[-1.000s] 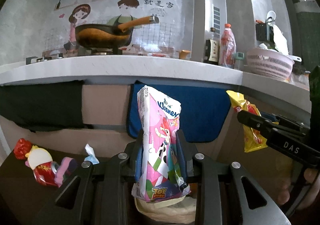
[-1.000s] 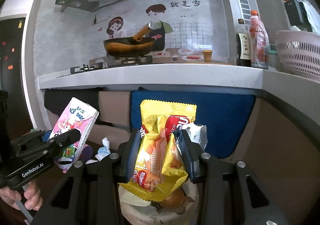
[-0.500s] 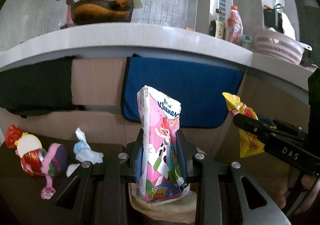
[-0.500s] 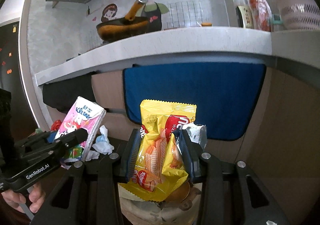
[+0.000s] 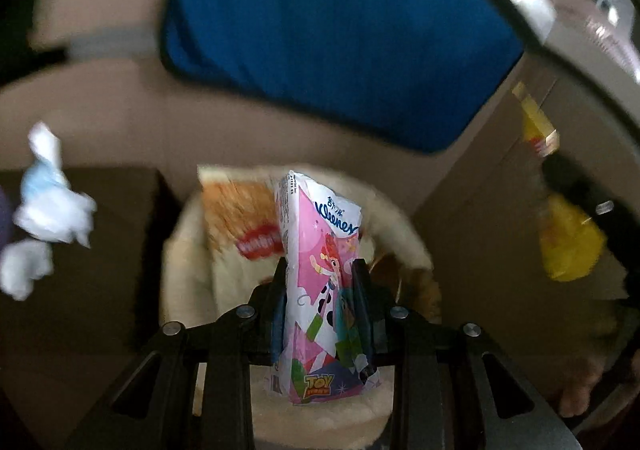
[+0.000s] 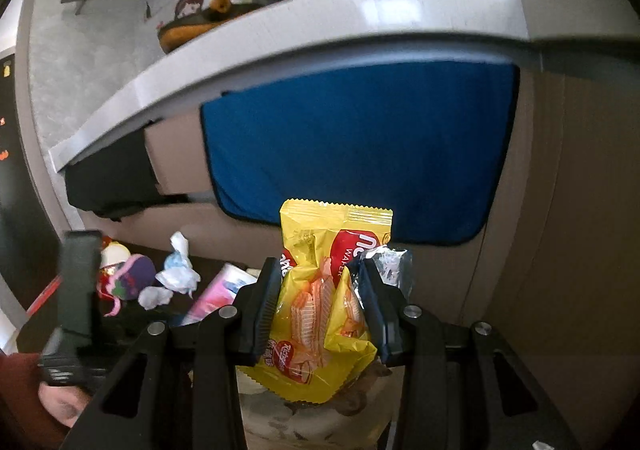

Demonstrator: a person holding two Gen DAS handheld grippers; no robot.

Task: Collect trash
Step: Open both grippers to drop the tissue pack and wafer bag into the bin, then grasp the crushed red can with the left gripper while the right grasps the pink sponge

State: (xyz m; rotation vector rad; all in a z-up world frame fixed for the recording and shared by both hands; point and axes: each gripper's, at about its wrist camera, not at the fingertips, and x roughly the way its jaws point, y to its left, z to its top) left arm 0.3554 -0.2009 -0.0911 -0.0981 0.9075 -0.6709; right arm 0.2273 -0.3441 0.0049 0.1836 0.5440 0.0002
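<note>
My left gripper [image 5: 320,278] is shut on a pink Kleenex tissue pack [image 5: 326,290] and holds it upright, tilted down over a cream bin [image 5: 180,250] that holds an orange wrapper [image 5: 236,210]. My right gripper [image 6: 320,290] is shut on a yellow wafer bag [image 6: 324,298] above the same bin [image 6: 304,422]. The wafer bag also shows at the right of the left wrist view [image 5: 560,226]. The tissue pack shows low left in the right wrist view [image 6: 216,294].
Crumpled white tissues [image 5: 48,206] lie on the dark table [image 5: 92,270] to the left, also in the right wrist view [image 6: 176,274], beside a red and purple toy [image 6: 128,278]. A blue cloth [image 6: 360,154] hangs below the grey counter edge [image 6: 280,54] behind the bin.
Both grippers have tipped downward toward the bin with their loads still held. The left view now looks into the bin; the counter has slid out of the top.
</note>
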